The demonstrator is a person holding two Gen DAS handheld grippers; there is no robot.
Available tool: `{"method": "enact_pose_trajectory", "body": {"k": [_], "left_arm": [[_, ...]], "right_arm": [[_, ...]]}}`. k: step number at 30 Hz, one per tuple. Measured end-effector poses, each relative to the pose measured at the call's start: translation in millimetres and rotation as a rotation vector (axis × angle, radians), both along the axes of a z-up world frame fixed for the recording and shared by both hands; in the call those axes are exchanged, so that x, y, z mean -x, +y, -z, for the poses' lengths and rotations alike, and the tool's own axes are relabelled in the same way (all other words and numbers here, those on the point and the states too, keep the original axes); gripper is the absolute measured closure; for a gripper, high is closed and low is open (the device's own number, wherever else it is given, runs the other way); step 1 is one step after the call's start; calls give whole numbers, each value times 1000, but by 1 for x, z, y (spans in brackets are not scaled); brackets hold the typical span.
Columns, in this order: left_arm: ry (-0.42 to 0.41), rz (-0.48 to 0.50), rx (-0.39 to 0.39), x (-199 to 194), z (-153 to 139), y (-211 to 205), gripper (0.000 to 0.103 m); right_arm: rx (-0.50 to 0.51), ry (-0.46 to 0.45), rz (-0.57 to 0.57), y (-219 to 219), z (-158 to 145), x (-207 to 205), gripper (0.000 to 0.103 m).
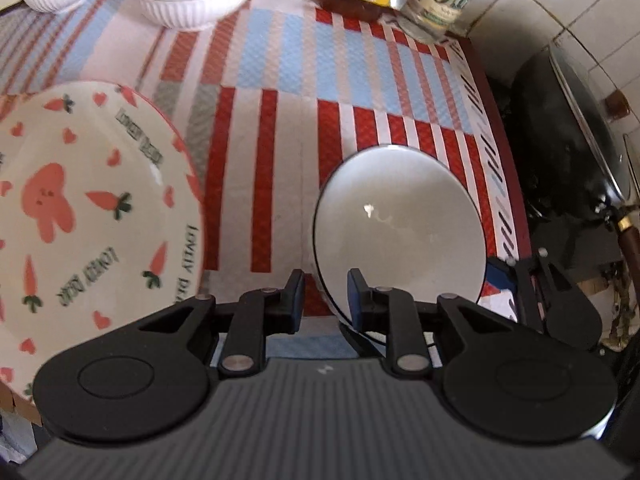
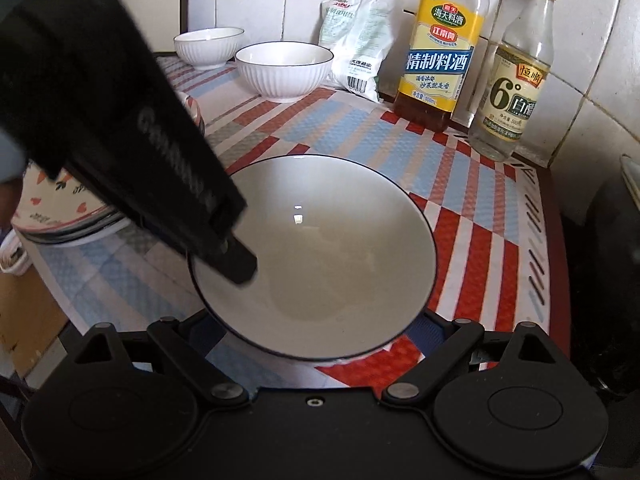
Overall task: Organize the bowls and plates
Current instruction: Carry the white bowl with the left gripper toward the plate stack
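A: How far along is it?

B: Early, I'd say. The big bowl (image 2: 316, 256) sits near on the mat (image 2: 472, 240). Two ribbed bowls (image 2: 285, 70) stand apart at the far side, unstacked, and the carrot plate (image 1: 92, 216) lies left.

A: And the tongs?

B: The left gripper (image 1: 323, 300) straddles the big bowl's left rim, jaws narrowly apart, pads not visibly pressing. The right gripper (image 2: 316, 344) has wide jaws around its near edge; whether it has a grip, I can't tell.
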State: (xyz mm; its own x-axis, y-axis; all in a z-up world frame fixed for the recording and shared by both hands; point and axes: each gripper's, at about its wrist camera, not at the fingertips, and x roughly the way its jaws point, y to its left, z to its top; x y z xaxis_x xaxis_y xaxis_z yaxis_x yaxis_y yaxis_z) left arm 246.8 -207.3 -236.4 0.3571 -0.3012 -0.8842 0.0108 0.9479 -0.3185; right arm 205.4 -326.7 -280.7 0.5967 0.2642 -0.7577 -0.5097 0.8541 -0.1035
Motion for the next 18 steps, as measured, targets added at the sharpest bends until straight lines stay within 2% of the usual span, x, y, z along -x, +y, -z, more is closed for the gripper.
{"method": "enact_pose_trajectory", "body": {"k": [1,2,4,11,16,18], "left_arm": [[2,-4,3,2,-4,2,75],[1,-9,4,4,-8,4,66],[-18,-10,6,10,-16,7,61],[9,-35,48,31,-35,20,59],[-34,-47,58,53,-62,25,59],[-60,-34,37,60,-75,24,59]], "right_arm": [[5,9,-7,-1,-1,2,7],[8,22,-14,-2,-3,5,7],[-6,45,-22,-5,-6,11,7],[-88,67,-22,-26,-38,41,7],[-127,25,-55,-33,-65,59,7],[-132,5,-73,-35,-74,63,7]]}}
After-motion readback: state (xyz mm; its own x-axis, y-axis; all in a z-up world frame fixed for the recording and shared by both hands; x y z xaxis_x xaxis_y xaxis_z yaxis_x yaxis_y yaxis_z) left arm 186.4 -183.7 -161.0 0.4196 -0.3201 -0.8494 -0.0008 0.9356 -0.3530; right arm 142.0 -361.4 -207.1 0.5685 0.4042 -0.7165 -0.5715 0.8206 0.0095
